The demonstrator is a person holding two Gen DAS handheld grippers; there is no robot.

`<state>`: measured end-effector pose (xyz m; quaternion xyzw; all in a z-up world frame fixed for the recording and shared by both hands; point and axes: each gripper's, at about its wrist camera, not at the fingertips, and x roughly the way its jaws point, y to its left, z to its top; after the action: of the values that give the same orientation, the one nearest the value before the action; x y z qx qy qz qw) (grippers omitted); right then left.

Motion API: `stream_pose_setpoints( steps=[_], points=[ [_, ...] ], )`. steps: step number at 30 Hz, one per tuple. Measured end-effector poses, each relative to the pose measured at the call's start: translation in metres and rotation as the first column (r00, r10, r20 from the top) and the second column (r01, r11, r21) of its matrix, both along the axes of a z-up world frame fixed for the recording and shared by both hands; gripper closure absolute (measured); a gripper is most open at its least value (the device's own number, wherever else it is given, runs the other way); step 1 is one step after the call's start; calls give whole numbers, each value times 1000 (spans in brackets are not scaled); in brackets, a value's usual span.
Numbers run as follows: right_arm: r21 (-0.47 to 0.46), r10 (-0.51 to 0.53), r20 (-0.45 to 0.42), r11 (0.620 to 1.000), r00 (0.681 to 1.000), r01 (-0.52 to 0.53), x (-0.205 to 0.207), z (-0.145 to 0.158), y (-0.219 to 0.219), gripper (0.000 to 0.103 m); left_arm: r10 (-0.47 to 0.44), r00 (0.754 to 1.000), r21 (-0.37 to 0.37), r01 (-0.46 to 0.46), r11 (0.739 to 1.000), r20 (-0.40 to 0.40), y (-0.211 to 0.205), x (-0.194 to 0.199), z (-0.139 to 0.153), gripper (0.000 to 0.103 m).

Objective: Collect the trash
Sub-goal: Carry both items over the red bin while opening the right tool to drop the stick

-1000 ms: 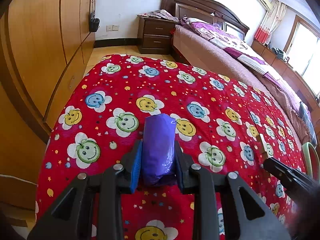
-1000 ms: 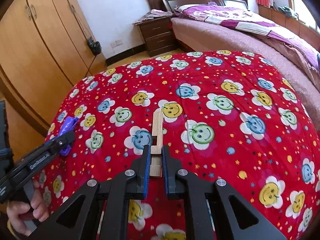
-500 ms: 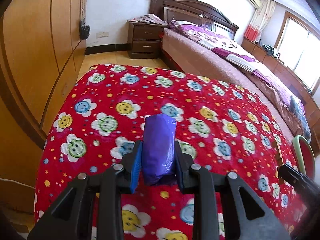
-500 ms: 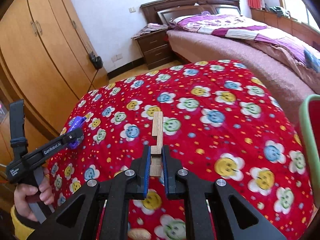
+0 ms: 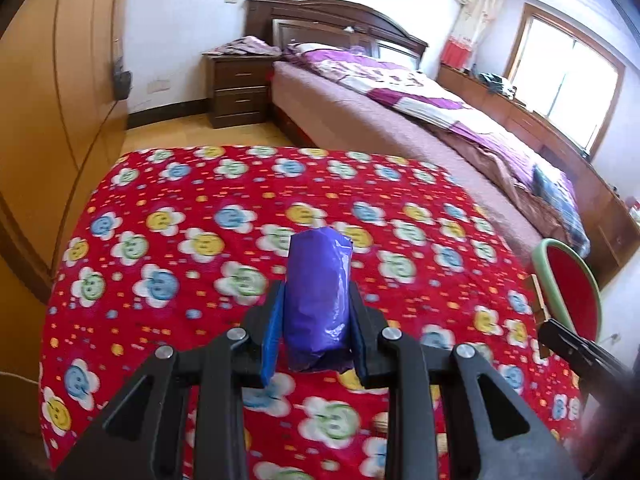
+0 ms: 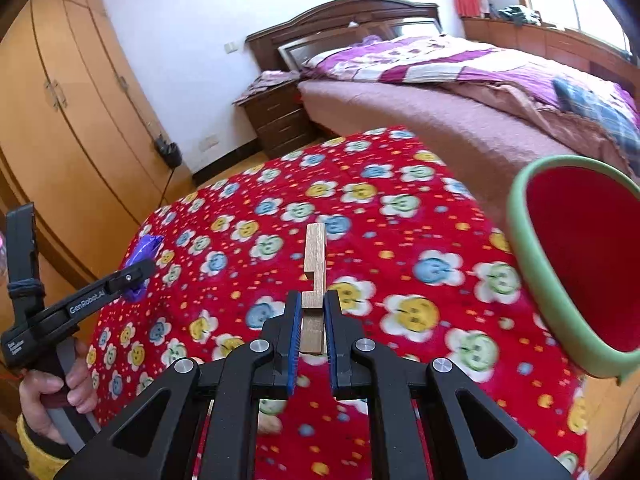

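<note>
My left gripper [image 5: 316, 304] is shut on a crumpled purple plastic wrapper [image 5: 318, 292], held above the red smiley-flower cloth [image 5: 168, 248]. In the right wrist view that gripper [image 6: 132, 276] shows at the left with the purple wrapper [image 6: 144, 248], a hand [image 6: 52, 396] on its handle. My right gripper [image 6: 311, 312] is shut on a notched wooden strip [image 6: 314, 264] that sticks out forward over the cloth. A red bin with a green rim [image 6: 576, 264] stands at the right, close to the wooden strip; its rim [image 5: 572, 276] also shows in the left wrist view.
The table with the red cloth [image 6: 360, 208] stands between a wooden wardrobe [image 6: 72, 112] on the left and a bed [image 6: 460, 92] on the right. A dark nightstand [image 5: 236, 88] stands by the far wall. Bare floor [image 5: 192, 136] lies beyond the table.
Both grippers have drawn back and to the right over the cloth, each keeping its hold. The red bin has come well into the right wrist view.
</note>
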<state>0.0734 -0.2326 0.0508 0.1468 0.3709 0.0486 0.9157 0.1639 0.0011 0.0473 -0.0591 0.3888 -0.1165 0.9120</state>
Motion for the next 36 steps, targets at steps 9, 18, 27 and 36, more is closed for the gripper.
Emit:
stream_pose_setpoints(
  steps=[9, 18, 27, 36],
  points=[
    [-16, -133, 24, 991, 991, 133, -31, 5, -50, 92, -126, 992, -25, 126, 992, -8, -55, -18, 7, 73],
    [-24, -246, 42, 969, 968, 248, -57, 5, -99, 92, -264, 964, -25, 263, 964, -25, -117, -35, 14, 73],
    [-65, -349, 50, 934, 936, 351, -71, 4, -146, 92, -361, 932, 3, 361, 932, -22, -174, -41, 20, 73],
    [-82, -406, 26, 910, 914, 407, -70, -7, -187, 92, -429, 903, 27, 429, 903, -27, -224, -38, 20, 73]
  ],
)
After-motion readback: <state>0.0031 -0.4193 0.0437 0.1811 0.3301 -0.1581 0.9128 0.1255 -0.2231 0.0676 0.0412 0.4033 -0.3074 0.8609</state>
